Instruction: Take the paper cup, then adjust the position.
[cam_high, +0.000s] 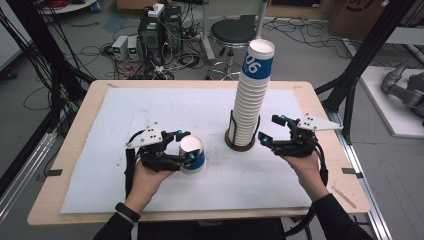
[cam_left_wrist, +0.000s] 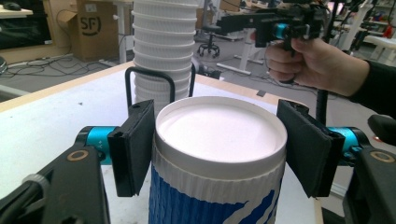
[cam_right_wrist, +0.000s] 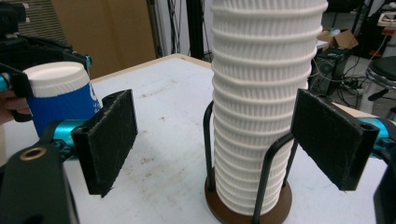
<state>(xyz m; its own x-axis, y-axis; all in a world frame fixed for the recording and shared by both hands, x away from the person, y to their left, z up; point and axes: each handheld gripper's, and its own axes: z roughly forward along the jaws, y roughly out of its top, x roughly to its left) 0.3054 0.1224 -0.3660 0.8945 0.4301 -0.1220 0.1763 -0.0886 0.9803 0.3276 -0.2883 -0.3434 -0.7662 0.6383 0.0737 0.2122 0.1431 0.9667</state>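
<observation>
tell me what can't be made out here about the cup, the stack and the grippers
- Single cup: left gripper view's bottom edge cuts off its lower part; whether the pads touch it is unclear.
- Cup stack: top cut off by the right gripper view's upper edge; cup count too fine in the high view.
- Holder base: its rear is hidden by the stack.
- Right gripper: open, jaws apart beside the stack.

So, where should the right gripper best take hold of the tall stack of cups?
Probably on the ribbed white wall of the stack of cups, above the black wire holder, with one pad on each side. The right gripper already faces it level with its jaws open wide. The stack stands upright and round, and the wire loops block a lower grip.
</observation>
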